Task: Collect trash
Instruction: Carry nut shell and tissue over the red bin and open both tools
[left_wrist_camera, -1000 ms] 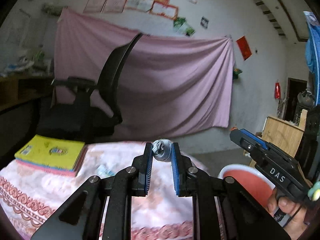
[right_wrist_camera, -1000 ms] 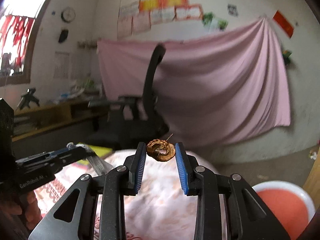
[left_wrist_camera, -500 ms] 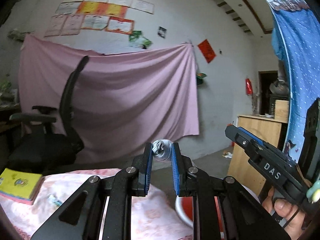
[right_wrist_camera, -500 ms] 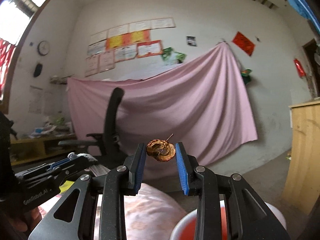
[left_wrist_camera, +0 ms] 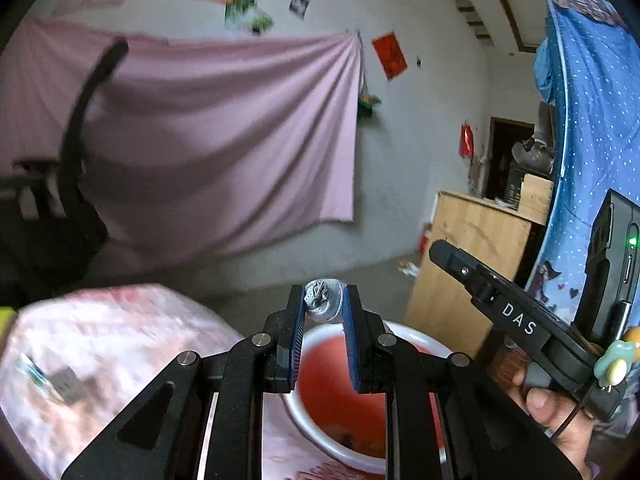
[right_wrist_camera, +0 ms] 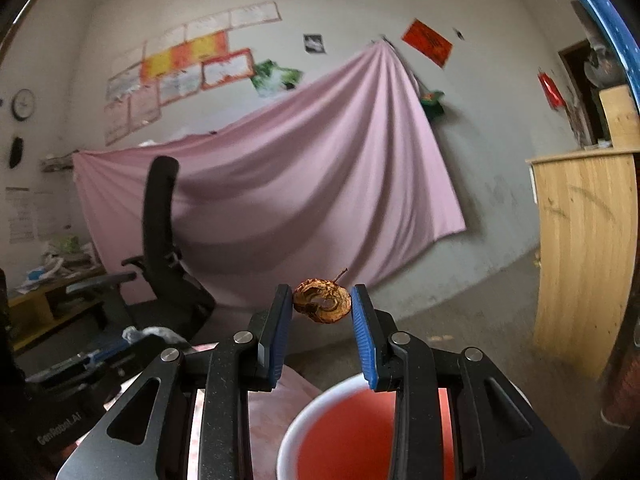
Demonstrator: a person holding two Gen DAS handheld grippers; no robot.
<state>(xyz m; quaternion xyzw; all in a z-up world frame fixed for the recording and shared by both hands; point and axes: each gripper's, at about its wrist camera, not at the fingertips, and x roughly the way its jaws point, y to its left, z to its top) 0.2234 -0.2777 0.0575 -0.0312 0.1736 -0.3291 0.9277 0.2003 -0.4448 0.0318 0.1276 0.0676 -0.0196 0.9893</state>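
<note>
**Two tools carrying scraps above a red bin**

The left tool (left_wrist_camera: 323, 312) is clamped on a small grey crumpled wad (left_wrist_camera: 322, 303), pinched at its blue tips. The right tool (right_wrist_camera: 322, 312) grips a dried brown ring-shaped scrap (right_wrist_camera: 322, 305) between its pads. Both pieces of trash hang in the air, just above a round bin (right_wrist_camera: 304, 420) with a white rim and red inside, which sits low and near, right of the table (left_wrist_camera: 100, 344) with its pink floral cloth. In the left view, the right tool's black body (left_wrist_camera: 508, 316) reaches in from the right, held by a hand (left_wrist_camera: 560, 416). Nothing lies between the scraps and the bin's mouth. Farther off, a black office chair (right_wrist_camera: 164, 248) stands to the left before a pink sheet (right_wrist_camera: 304, 184) hung on the far wall. A pale wooden cabinet (right_wrist_camera: 584, 248) stands to the right, and a blue dotted cloth (left_wrist_camera: 592, 128) hangs at the right edge.
</note>
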